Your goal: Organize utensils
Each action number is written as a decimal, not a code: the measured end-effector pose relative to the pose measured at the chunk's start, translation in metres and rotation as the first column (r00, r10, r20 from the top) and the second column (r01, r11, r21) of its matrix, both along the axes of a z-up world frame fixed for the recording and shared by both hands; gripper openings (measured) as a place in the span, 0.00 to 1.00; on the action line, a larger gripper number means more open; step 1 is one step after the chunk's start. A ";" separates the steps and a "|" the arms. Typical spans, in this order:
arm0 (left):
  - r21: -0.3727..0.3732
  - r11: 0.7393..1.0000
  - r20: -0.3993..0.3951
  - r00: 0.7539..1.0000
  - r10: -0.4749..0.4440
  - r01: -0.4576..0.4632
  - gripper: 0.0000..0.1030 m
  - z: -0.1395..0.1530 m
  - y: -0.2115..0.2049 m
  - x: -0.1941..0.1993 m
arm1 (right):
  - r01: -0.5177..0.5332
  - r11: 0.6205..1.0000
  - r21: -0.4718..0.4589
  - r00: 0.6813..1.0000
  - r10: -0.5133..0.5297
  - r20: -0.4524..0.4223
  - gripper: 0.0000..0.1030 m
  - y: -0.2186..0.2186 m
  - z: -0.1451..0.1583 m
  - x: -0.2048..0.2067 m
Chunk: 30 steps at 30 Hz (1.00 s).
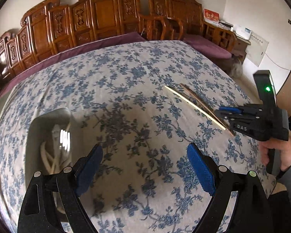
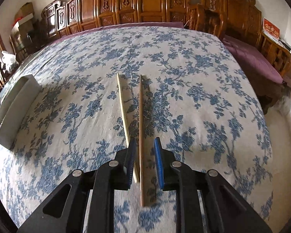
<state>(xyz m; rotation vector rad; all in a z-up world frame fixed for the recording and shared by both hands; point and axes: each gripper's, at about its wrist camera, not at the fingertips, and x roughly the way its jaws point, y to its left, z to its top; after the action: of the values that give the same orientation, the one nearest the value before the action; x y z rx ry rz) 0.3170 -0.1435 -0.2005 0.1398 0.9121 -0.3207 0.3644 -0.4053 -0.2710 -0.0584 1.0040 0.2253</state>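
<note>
A pale chopstick [image 2: 123, 106] and a brown chopstick [image 2: 140, 120] lie side by side on the blue-flowered tablecloth. My right gripper [image 2: 144, 145] is open, its blue pads on either side of the near ends of both chopsticks, low over the cloth. In the left wrist view the chopsticks [image 1: 194, 104] lie at the right, with the right gripper [image 1: 221, 114] at their near end. My left gripper [image 1: 145, 155] is open and empty above the cloth. A white utensil box [image 1: 48, 145] with pale utensils inside sits at its left.
The white box [image 2: 15, 106] stands at the table's left side in the right wrist view. Carved wooden benches [image 2: 145, 2] with purple cushions line the far edge and right side of the table [image 2: 223, 97].
</note>
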 end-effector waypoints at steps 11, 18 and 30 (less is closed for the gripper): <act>0.005 1.000 -0.059 0.998 -0.004 0.004 0.82 -0.032 -0.027 0.015 | -0.012 1.000 -0.018 1.000 0.011 -0.009 0.06 -0.004 -0.009 0.014; 0.003 1.000 -0.071 0.997 -0.019 0.020 0.82 -0.040 -0.063 0.033 | 0.056 0.996 -0.067 0.998 -0.056 0.010 0.05 -0.033 -0.009 0.005; 0.013 0.999 -0.138 0.990 -0.028 0.030 0.66 -0.063 -0.134 0.083 | 0.106 0.994 -0.005 0.994 -0.106 0.011 0.05 -0.061 -0.011 0.003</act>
<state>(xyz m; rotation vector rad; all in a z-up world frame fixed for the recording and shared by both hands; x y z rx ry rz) 0.4004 -0.2777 -0.2637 0.1458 1.0498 -0.3537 0.3670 -0.4666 -0.2823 -0.0114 0.9936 0.1253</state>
